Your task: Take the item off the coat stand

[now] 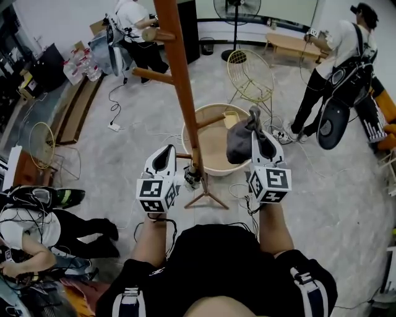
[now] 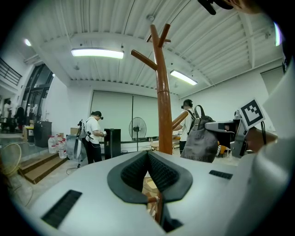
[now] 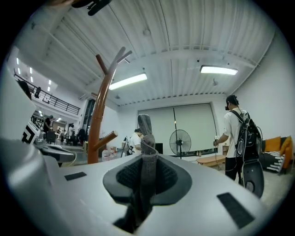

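The brown wooden coat stand (image 1: 184, 80) rises straight in front of me, its pegs sticking out left and right. My right gripper (image 1: 260, 141) is shut on the strap (image 3: 147, 152) of a grey bag (image 1: 239, 142), which hangs to the right of the pole, beside a low peg (image 1: 210, 121). In the right gripper view the strap's loop stands free above the jaws, apart from the stand (image 3: 99, 115). Left of the pole my left gripper (image 1: 164, 158) is shut with nothing in it. The left gripper view shows the stand (image 2: 163, 92), the bag (image 2: 200, 143) and the empty left gripper (image 2: 148, 159).
A round beige tub (image 1: 213, 155) sits on the floor behind the stand's foot (image 1: 206, 199). Beyond it are a wire chair (image 1: 250, 74), a standing fan (image 1: 236, 12) and a bench (image 1: 289, 43). People stand at the far left (image 1: 133, 25) and right (image 1: 334, 68). Cables lie on the floor.
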A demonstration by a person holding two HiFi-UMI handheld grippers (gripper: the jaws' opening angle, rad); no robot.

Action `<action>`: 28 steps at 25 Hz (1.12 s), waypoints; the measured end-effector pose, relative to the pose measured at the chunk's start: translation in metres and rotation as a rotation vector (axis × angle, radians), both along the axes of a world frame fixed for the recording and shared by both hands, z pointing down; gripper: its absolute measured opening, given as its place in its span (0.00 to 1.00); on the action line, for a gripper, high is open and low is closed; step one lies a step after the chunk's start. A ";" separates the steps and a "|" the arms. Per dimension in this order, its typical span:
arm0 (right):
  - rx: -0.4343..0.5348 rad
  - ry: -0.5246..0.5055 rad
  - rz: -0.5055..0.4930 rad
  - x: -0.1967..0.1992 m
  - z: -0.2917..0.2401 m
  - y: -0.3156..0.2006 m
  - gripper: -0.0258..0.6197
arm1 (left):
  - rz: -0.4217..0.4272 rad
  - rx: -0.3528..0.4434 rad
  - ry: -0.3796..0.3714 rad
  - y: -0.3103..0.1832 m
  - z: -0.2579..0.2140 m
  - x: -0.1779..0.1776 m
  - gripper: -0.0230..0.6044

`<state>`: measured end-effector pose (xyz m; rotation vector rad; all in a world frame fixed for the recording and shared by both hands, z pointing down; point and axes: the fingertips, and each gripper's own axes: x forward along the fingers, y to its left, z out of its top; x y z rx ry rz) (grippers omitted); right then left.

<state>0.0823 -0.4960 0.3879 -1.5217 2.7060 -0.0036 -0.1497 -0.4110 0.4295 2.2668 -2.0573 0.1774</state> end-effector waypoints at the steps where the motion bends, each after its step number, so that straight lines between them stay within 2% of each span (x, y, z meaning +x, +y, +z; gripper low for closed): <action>1: -0.011 0.000 0.010 0.004 0.005 0.000 0.12 | 0.004 -0.002 0.000 0.001 0.000 0.002 0.06; 5: -0.045 -0.008 0.035 0.014 0.026 0.003 0.12 | 0.022 -0.010 0.001 0.006 0.007 0.010 0.06; 17: -0.111 0.022 0.028 0.003 0.058 0.020 0.12 | 0.057 -0.033 -0.002 0.019 0.002 0.013 0.06; 28: -0.081 0.017 -0.003 -0.008 0.038 0.026 0.12 | 0.059 -0.034 -0.004 0.017 -0.015 0.014 0.06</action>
